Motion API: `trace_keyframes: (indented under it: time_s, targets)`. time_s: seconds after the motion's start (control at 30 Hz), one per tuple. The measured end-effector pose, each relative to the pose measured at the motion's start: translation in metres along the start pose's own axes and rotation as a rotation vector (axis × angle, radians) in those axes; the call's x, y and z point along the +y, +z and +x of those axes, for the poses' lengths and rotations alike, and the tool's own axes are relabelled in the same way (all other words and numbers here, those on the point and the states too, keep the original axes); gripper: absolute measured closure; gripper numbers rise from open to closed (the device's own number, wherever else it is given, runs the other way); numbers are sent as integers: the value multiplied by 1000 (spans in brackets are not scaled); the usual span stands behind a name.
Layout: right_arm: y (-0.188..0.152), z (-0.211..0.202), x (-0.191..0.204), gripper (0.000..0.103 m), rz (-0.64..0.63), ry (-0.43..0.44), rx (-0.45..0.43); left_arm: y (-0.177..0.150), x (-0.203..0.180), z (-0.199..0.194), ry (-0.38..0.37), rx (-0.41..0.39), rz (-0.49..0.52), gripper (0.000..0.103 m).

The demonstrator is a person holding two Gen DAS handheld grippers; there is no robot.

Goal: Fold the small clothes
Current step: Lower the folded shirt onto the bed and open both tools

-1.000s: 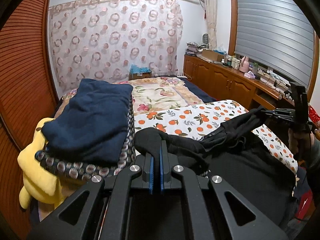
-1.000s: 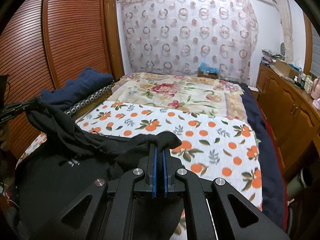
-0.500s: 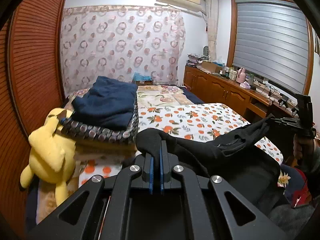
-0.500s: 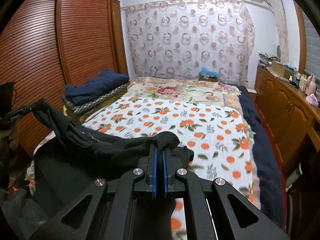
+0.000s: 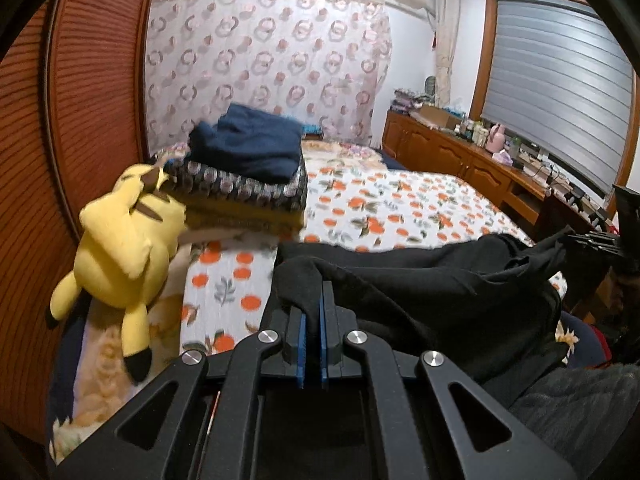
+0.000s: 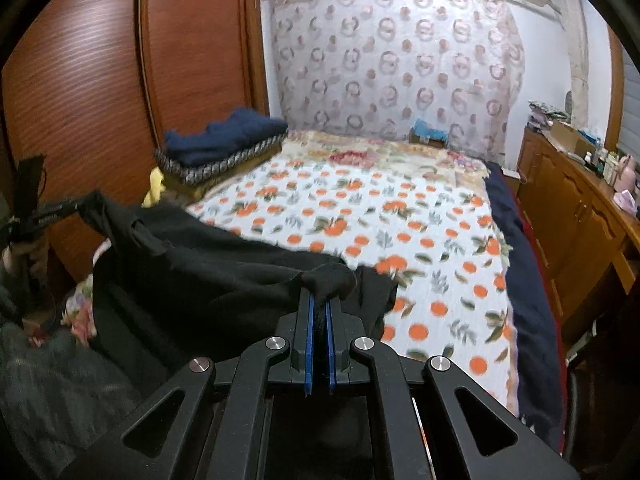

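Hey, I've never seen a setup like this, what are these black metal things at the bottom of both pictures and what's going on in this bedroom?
They are handheld grabbing tools, one in each of a person's hands, each with a camera looking along its two fingers. One picture is from the left gripper, the other from the right gripper. Both are shut on opposite ends of one black fabric garment, stretched between them above the orange-print bedsheet. Each tool shows at the edge of the other's picture. Also on the bed: a folded navy blanket on stacked patterned bedding, and a yellow plush toy beside that stack.
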State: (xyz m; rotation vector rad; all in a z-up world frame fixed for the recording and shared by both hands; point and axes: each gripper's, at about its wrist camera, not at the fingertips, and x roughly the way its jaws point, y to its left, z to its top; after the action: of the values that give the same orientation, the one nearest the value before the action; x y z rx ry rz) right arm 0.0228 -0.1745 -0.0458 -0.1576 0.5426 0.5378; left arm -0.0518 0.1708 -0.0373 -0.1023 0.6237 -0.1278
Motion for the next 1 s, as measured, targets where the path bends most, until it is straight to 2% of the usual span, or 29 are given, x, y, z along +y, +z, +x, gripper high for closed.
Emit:
trace_keyframes:
  time_s: [0.2, 0.27, 0.33, 0.4, 0.43, 0.5, 0.53, 0.57, 0.87, 1.0]
  targets:
    - [-9, 19, -2, 98, 14, -16, 80, -20, 0, 23, 29, 72, 13, 97]
    - [-10, 23, -2, 98, 21, -22, 93, -22, 0, 24, 27, 79, 17, 93]
    - [-10, 25, -1, 98, 26, -21, 102, -22, 0, 23, 20, 81, 19, 82]
    - [-8, 26, -1, 98, 27, -22, 105, -21, 0, 22, 21, 76, 22, 59]
    - [-7, 26, 0, 98, 26, -23, 105, -20, -1, 21, 29, 69, 25, 54]
    - [-6, 25, 0, 98, 24, -24, 103, -17, -1, 20, 31, 61, 25, 26]
    - [-6, 25, 1, 98, 22, -22, 101, -15, 0, 20, 28, 55, 21, 20]
    - [-6, 25, 1, 97, 20, -20, 99, -14, 0, 19, 28, 50, 22, 18]
    - [10, 7, -2, 52, 13, -15, 20, 12, -2, 26, 57, 18, 41, 18]
    - [20, 16, -8, 45, 9, -40, 9, 31, 1, 39, 52, 10, 53, 18]
